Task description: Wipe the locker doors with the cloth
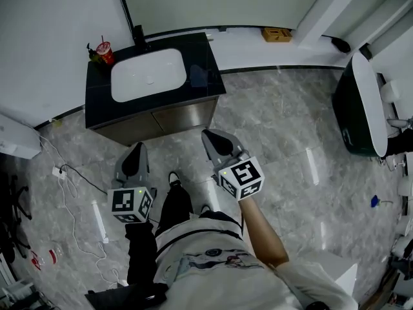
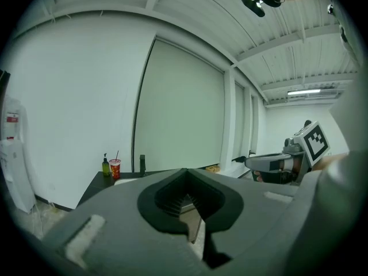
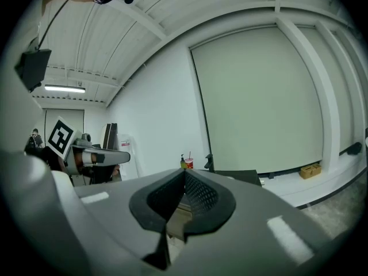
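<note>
No cloth and no locker doors show in any view. In the head view my left gripper [image 1: 137,148] and my right gripper [image 1: 209,135] are held at waist height and point at a dark vanity. Both stand shut with nothing between their jaws. The left gripper view shows its own grey jaws [image 2: 185,172] closed tip to tip, with the right gripper [image 2: 276,163] off to the right. In the right gripper view its jaws [image 3: 183,173] are closed too, and the left gripper [image 3: 98,156] hangs at the left.
The dark vanity [image 1: 201,76] holds a white basin [image 1: 148,75], a faucet [image 1: 138,36], a red cup [image 1: 104,52] and a green bottle. White cables and a power strip [image 1: 61,171] lie on the marble floor at left. At right stands a dark unit [image 1: 352,118]. A cardboard box [image 1: 276,34] sits by the far wall.
</note>
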Available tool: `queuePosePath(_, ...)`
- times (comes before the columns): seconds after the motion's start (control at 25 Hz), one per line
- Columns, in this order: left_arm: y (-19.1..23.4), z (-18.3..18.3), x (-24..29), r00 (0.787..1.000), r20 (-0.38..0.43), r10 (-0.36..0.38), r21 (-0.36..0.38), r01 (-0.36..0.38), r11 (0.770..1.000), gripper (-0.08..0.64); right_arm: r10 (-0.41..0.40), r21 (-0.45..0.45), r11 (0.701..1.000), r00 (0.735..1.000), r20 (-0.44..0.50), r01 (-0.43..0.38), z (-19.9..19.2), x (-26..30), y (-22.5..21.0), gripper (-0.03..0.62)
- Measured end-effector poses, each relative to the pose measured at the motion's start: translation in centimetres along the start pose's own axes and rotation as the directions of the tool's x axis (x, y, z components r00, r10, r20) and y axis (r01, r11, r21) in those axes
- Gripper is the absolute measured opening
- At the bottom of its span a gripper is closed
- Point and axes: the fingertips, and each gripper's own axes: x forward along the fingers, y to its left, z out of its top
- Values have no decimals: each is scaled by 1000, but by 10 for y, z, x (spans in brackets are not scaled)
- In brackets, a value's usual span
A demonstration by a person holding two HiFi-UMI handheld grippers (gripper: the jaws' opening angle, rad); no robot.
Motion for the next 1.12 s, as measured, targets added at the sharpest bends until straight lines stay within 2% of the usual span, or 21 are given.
queuePosePath(0.2, 45, 15, 48, 999, -12, -51, 18, 51, 999, 0, -36, -8, 999, 997, -63, 35, -3, 69, -26, 5)
queuePosePath(0.4, 84, 11, 81, 994, -60, -91, 4, 91, 996, 0, -93, 7, 995, 985, -147, 96, -23, 127, -62, 5)
queuePosePath(0.72, 109, -9, 131, 989, -126, -81, -67, 73, 995, 0, -157, 14, 986, 952, -262, 166, -65, 190, -131, 6)
queuePosePath(0.96, 117, -20, 182, 988, -150, -44, -85, 31, 996, 0, -142, 21, 987, 932, -333, 158, -94, 236, -186, 32)
queuePosePath(1.12, 120, -38, 221, 979, -199, -40, -117, 17, 993, 0, -130, -12, 990, 897, -423, 138, -124, 266, -219, 75)
